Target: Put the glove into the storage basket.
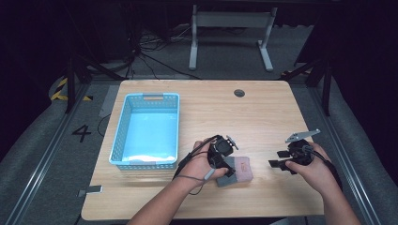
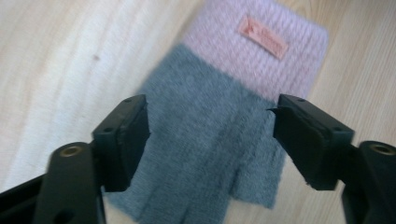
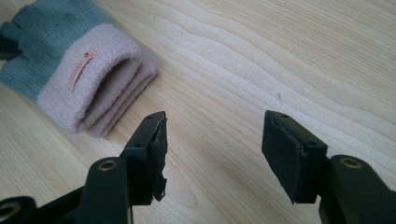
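Left hand-held gripper (image 2: 212, 140) wide, straddling grey part of folded glove (image 2: 219, 126), pads clear, likely lining up for pick. Right hand-held gripper (image 3: 212, 154) wide, empty, facing pink cuff. Glove flat on tabletop (image 1: 211, 108), just right of blue basket (image 1: 123, 123), likely destination.

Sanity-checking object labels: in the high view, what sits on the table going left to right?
Blue basket → left gripper → grey-and-pink glove → right gripper.
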Demonstrator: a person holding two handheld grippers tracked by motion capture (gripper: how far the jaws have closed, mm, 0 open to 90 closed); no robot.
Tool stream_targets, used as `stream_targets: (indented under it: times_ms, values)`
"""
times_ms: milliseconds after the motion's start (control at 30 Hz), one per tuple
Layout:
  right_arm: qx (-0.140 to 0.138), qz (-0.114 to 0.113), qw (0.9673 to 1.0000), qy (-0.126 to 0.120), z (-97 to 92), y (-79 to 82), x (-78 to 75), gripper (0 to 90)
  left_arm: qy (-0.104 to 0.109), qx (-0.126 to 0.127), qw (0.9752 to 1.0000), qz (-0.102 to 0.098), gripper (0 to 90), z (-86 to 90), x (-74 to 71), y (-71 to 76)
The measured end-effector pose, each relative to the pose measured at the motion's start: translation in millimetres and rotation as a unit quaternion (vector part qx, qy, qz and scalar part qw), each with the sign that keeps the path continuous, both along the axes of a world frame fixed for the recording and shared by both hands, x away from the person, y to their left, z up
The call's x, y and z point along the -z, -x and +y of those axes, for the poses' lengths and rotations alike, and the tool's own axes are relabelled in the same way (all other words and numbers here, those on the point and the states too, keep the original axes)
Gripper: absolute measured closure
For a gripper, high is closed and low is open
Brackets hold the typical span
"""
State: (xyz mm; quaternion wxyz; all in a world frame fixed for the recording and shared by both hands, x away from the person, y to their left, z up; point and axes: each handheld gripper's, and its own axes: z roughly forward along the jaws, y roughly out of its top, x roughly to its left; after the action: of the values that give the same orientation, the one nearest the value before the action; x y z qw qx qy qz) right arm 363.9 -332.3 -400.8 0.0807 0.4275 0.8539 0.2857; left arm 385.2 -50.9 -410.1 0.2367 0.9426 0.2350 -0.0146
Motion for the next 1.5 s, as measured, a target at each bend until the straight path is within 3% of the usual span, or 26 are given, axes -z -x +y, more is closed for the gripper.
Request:
stream_targets:
  times_ms: [167, 267, 633, 767, 1033, 1167, 1333, 1500]
  values:
    - [-0.003, 0.001, 1.0000, 0.000, 0.4, 0.2, -0.3, 41.2, 0.002, -0.004, 0.9998, 0.020, 25.2, -2.2, 6.5, -3.4]
    - [-0.002, 0.003, 1.0000, -0.001, 1.1, 0.3, 0.1, 41.0, -0.005, 0.001, 0.9998, 0.020, 24.9, -4.7, 11.9, -4.3]
    - [-0.007, 0.005, 1.0000, -0.003, 2.7, 0.8, 0.4, 40.2, -0.045, 0.003, 0.9989, -0.017, 19.7, -13.1, 19.8, 0.9]
    - [-0.012, 0.005, 0.9999, -0.004, 4.7, 1.6, 0.7, 39.6, -0.040, -0.005, 0.9987, -0.032, 20.3, -10.3, 14.9, 2.0]
    - [-0.012, 0.004, 0.9999, -0.005, 4.3, 1.3, 0.6, 39.1, -0.065, 0.002, 0.9975, -0.027, 16.3, -13.5, 21.1, 0.3]
    - [-0.013, 0.007, 0.9999, -0.005, 5.1, 1.3, 0.8, 38.8, -0.072, 0.005, 0.9967, -0.035, 16.4, -16.3, 23.3, 2.0]
    - [-0.013, 0.008, 0.9999, -0.004, 6.5, 1.2, 1.5, 38.5, -0.086, 0.011, 0.9957, -0.034, 24.0, -19.3, 21.0, 4.5]
    - [-0.014, 0.007, 0.9999, -0.005, 6.9, 1.3, 1.3, 38.1, -0.096, 0.013, 0.9947, -0.034, 39.6, -24.2, 17.8, 10.5]
